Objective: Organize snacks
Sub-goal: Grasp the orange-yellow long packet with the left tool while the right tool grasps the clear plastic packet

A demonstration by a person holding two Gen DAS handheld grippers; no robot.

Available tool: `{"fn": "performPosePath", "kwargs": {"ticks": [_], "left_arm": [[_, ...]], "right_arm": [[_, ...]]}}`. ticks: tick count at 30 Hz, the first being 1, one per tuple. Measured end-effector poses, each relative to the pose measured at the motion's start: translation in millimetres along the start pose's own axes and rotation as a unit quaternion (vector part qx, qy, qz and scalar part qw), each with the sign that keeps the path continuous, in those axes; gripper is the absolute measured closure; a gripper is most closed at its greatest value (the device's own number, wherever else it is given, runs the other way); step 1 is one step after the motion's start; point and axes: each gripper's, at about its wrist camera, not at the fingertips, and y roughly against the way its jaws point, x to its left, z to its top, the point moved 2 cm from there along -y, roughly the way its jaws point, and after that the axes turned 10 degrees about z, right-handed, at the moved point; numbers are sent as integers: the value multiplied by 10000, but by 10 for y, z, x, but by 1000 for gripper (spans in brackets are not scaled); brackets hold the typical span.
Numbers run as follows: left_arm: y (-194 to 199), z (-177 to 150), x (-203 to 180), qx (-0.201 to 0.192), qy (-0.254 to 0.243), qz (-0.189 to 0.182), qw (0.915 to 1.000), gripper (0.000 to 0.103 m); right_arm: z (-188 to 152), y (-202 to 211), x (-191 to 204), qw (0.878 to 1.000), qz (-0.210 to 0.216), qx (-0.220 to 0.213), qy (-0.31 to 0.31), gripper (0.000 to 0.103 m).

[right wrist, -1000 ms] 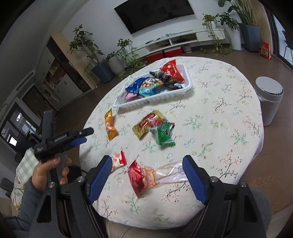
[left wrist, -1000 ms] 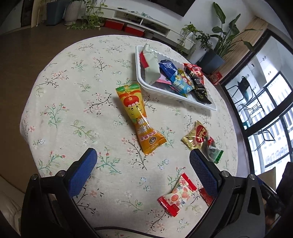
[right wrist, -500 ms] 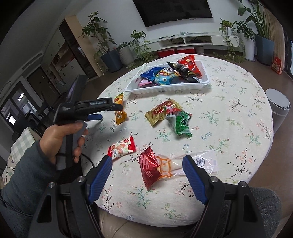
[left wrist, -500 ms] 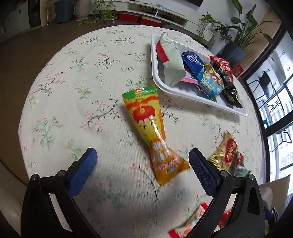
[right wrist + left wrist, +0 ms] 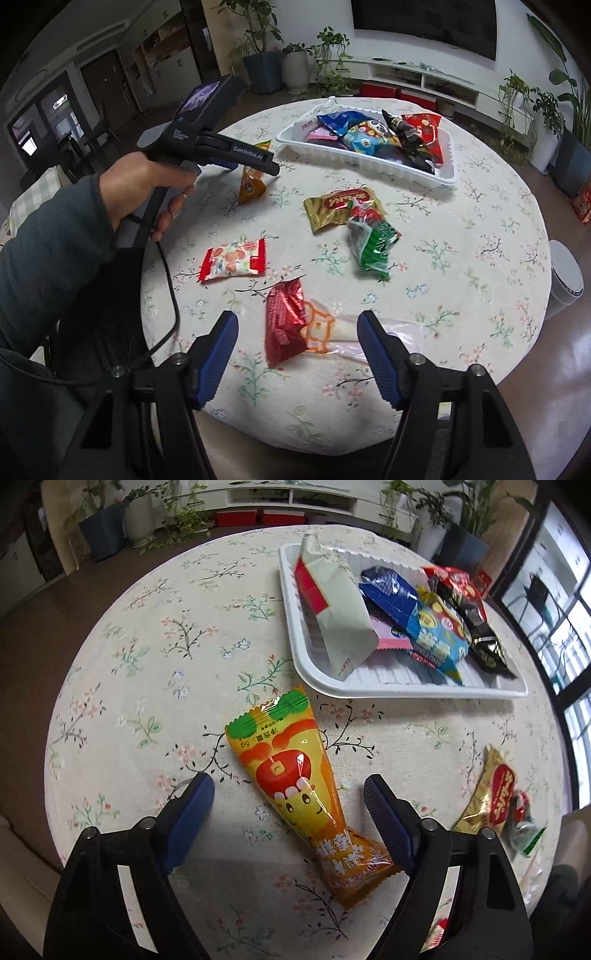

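- Several wrapped snacks fill the white tray [image 5: 369,679] at upper right on the floral table [image 5: 147,664].
- Left gripper [image 5: 288,797], jaws apart and just closing, straddles the orange snack packet [image 5: 295,775].
- Only the right wrist view shows the right gripper [image 5: 297,332], apart, closing, around the red-and-clear packet [image 5: 286,325] at lower centre.

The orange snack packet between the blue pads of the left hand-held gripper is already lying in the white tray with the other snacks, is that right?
Not quite: the orange snack packet lies on the floral tablecloth, outside and in front of the white tray. It is indeed between the pads of the left hand-held gripper, untouched. The left wrist view shows this.
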Motion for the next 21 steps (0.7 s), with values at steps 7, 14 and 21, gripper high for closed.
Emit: {"fn": "performPosePath", "kwargs": {"ticks": [7, 14, 21], "left_arm": [[-35, -9, -148, -48, -570, 100, 9983, 22], [54, -86, -208, -45, -852, -173, 9962, 35], [85, -81, -267, 3, -1051, -256, 9941, 55]], "right_arm": [[24, 136, -106, 9973, -75, 339, 641, 33], [83, 111, -248, 9814, 94, 854, 1715, 33], [118, -101, -475, 9688, 293, 1247, 2120, 33]]}}
